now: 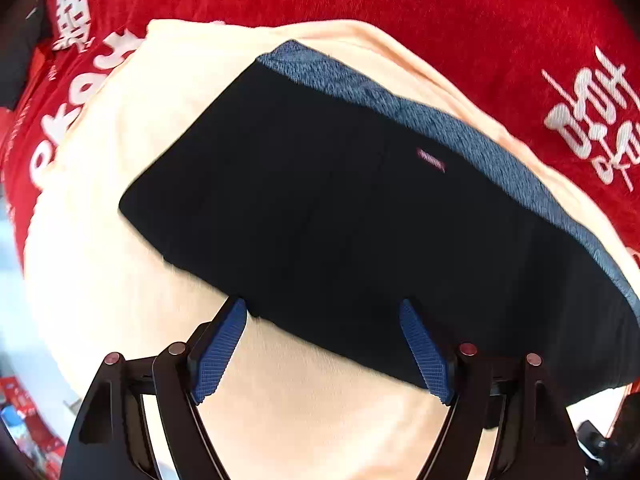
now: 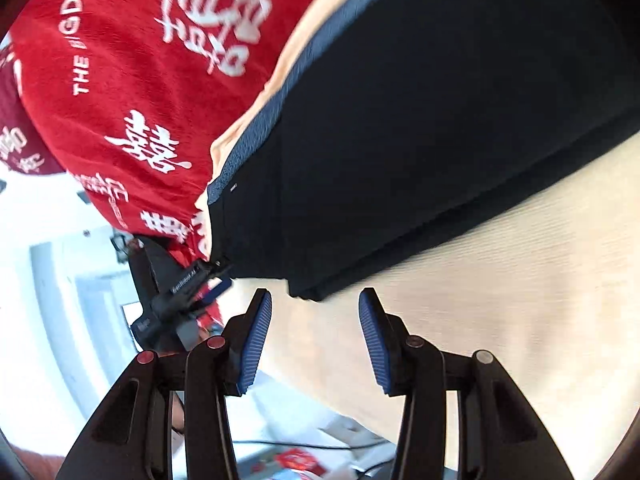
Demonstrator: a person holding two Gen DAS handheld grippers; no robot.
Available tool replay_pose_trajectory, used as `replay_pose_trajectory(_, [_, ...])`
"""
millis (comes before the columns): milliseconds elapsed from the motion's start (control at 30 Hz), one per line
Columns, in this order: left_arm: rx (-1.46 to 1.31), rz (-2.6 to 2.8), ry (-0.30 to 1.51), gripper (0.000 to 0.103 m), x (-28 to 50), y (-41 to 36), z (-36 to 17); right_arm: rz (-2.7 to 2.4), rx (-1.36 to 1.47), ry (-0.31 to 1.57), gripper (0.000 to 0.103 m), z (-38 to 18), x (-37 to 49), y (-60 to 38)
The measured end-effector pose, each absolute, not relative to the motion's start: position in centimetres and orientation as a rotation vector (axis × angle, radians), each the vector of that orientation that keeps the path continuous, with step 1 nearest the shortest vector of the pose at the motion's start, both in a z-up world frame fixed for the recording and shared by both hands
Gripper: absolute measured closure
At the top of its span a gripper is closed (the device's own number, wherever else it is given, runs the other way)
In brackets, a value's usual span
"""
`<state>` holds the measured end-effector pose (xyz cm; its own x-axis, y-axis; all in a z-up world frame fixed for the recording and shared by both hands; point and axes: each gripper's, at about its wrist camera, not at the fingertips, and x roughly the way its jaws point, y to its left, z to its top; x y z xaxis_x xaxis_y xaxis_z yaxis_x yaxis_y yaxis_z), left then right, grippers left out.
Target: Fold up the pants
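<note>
The black pants [image 1: 320,208] lie folded into a flat rectangle on a cream cloth [image 1: 100,280], with a blue-grey fleece lining [image 1: 400,108] showing along the far edge. My left gripper [image 1: 324,308] is open, its blue pads at the near edge of the pants, holding nothing. In the right wrist view the pants [image 2: 440,140] fill the upper right, with stacked folded layers at the near corner. My right gripper [image 2: 316,300] is open and empty, just short of that corner.
A red blanket with white characters [image 1: 480,20] lies under and beyond the cream cloth; it also shows in the right wrist view [image 2: 120,80]. A black clamp-like device [image 2: 168,292] sits at the left past the cloth edge. Clutter lies below the table edge [image 2: 296,460].
</note>
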<state>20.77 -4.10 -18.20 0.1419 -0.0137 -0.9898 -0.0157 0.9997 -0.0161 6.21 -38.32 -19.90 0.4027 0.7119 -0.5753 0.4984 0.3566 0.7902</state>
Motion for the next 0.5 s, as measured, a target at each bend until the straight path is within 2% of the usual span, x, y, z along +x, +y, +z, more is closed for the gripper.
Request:
replay_pose_trajectory(100, [0.053,-0.048,1.407,0.022,21.5,-4.5,-19.3,0.195,1.276,1.232,0.053,-21.4,7.5,-36.3])
replay_pose_trajectory(133, [0.088,-0.071,1.389,0.011,21.2,-4.9,-19.5,0.198,1.268,1.228,0.053,-21.8,8.0,-35.7])
replay_pose_trajectory(167, [0.134,-0.099,1.365,0.008,20.9,-5.2,-19.8,0.193,1.265,1.228,0.054,-22.0,8.0,-35.6])
replay_pose_trajectory(200, [0.163,-0.106,1.355,0.008,20.7,-5.4,-20.1,0.181,1.271,1.230,0.068,-22.3,8.2,-35.4])
replay_pose_trajectory(233, [0.181,-0.111,1.348,0.008,20.5,-5.5,-20.3,0.148,1.270,1.242,0.093,-22.5,8.6,-35.4])
replay_pose_trajectory(367, [0.135,-0.137,1.346,0.008,20.4,-4.4,-20.1,0.092,1.147,1.216,0.095,-19.5,8.4,-35.6])
replay_pose_trajectory(400, [0.129,-0.135,1.347,0.008,20.4,-4.1,-20.2,0.074,1.078,1.231,0.098,-18.9,8.1,-35.2])
replay_pose_trajectory(500, [0.160,-0.127,1.344,0.008,20.0,-3.8,-20.6,0.003,1.048,1.334,0.098,-21.2,6.3,-34.3])
